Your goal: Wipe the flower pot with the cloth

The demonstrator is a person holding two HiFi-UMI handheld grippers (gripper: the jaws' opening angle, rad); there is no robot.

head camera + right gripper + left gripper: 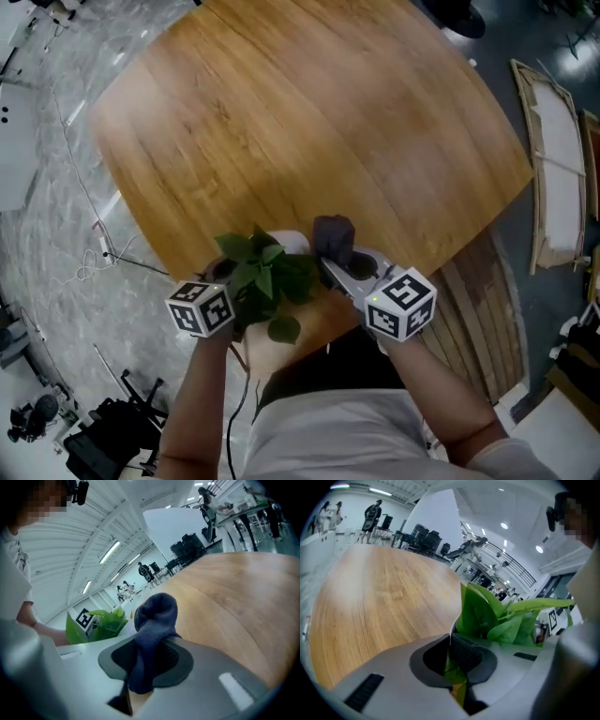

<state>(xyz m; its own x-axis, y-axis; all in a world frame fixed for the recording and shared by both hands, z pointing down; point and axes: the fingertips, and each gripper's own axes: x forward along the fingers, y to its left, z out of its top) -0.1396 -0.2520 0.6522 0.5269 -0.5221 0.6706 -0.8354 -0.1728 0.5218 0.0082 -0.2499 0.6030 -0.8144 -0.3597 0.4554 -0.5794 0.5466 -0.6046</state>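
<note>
At the lower middle of the frame, the right gripper [149, 660] is clamped on the dark blue cloth [154, 613]. Just left of it, the left gripper [452, 656] pinches the thin white rim of the flower pot [296, 243], which stands under green leaves [487, 616] at the near edge of the wooden table [309, 122].

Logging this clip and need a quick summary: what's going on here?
A person holds a gripper in each hand at the near edge of a wooden table. The left gripper is clamped on the rim of a white flower pot with a leafy green plant. The right gripper is clamped on a bunched dark cloth, held right beside the pot. Whether the cloth touches the pot cannot be told.
</note>
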